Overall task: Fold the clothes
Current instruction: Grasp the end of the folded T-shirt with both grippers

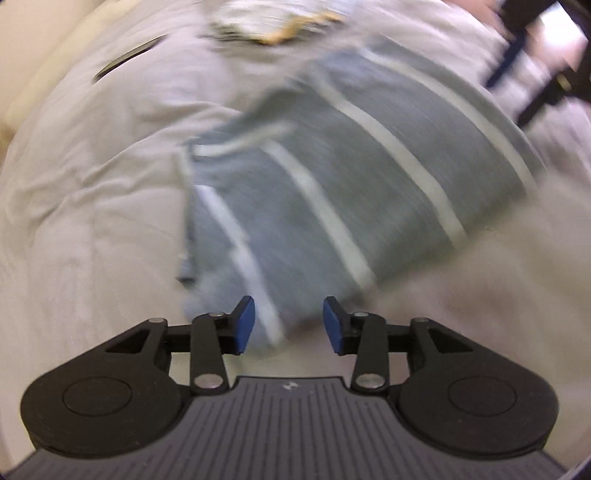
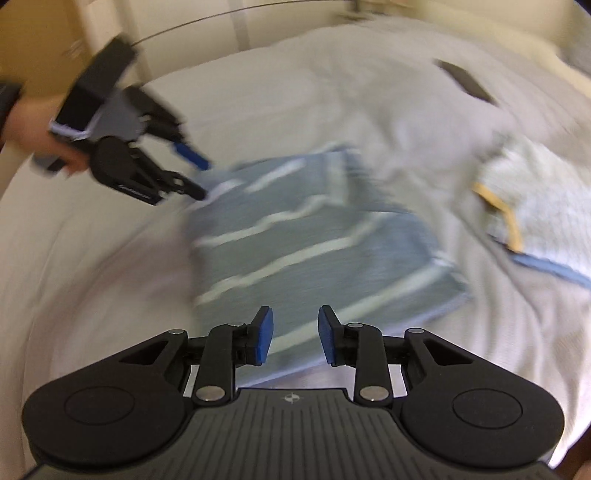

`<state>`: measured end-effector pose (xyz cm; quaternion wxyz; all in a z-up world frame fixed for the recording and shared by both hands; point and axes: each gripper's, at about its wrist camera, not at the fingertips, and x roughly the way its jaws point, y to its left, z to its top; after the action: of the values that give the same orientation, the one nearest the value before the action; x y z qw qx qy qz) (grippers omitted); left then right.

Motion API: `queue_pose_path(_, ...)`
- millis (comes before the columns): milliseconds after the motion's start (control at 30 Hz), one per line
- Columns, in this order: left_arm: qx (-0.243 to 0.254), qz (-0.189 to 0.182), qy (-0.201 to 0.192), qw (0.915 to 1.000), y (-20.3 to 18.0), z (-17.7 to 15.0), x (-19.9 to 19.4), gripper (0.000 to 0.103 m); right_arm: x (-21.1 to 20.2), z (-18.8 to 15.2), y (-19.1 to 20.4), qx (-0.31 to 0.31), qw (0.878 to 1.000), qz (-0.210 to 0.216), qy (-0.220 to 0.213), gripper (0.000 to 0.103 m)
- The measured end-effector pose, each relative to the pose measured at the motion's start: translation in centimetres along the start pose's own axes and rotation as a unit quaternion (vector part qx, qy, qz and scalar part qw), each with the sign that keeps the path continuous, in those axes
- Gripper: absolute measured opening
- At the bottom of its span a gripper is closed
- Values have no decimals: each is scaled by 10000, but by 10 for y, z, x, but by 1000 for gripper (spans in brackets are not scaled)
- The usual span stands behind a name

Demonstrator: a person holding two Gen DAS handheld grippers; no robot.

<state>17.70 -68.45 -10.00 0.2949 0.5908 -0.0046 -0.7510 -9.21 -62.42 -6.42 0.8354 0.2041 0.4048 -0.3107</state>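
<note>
A folded grey-blue garment with white stripes (image 1: 343, 192) lies on a pale bed cover (image 1: 92, 206). My left gripper (image 1: 289, 325) is open and empty, with the garment's near corner just beyond its blue pads. In the right wrist view the same garment (image 2: 314, 251) lies ahead of my right gripper (image 2: 295, 334), which is open and empty over its near edge. The left gripper (image 2: 205, 177) shows there at the garment's far left corner, jaws apart. Both views are motion-blurred.
A light patterned cloth with yellow and blue trim (image 2: 543, 214) lies to the right of the garment; it also shows in the left wrist view (image 1: 273, 18). A dark flat object (image 2: 467, 83) lies on the cover farther back. The bed cover (image 2: 92, 277) is wrinkled.
</note>
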Motion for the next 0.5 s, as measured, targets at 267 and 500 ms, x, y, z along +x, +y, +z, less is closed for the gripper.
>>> queue_pose_path(267, 2034, 597, -309, 9768, -52, -19, 26, 39, 44, -7, 65, -433, 9991, -15, 15, 36)
queue_pose_path(500, 1220, 420, -282, 9912, -1, -32, 58, 57, 64, -16, 33, 779, 9963, -356, -53, 36)
